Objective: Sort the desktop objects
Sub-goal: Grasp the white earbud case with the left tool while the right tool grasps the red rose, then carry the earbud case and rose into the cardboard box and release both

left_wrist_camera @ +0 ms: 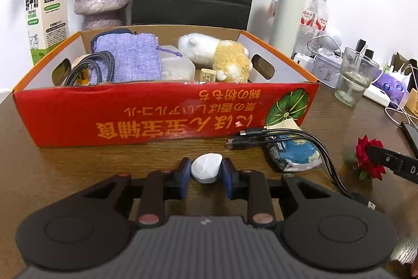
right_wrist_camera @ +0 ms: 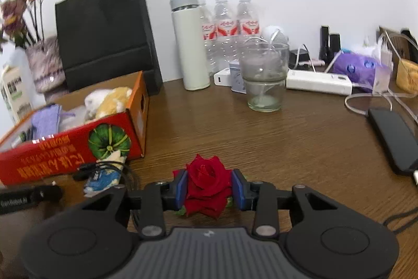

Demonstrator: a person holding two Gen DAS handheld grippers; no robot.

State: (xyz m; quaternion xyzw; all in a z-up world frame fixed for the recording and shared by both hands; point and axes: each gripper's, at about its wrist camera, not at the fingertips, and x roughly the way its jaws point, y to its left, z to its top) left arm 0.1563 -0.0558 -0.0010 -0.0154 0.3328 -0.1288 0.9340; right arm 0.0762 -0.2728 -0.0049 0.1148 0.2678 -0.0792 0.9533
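Red cardboard box (left_wrist_camera: 167, 114) stands on the wooden table (left_wrist_camera: 65, 169), holding sorted items. Left gripper (left_wrist_camera: 206, 169) clamps a white oval object (left_wrist_camera: 206, 167) before it. Right gripper (right_wrist_camera: 209, 187) clamps a red rose (right_wrist_camera: 207, 182).

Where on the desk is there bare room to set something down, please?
Free: the wood between the red box and the glass, and in front of the box's left half. Crowded: the back wall by the bottles, and the cables near the pumpkin corner.
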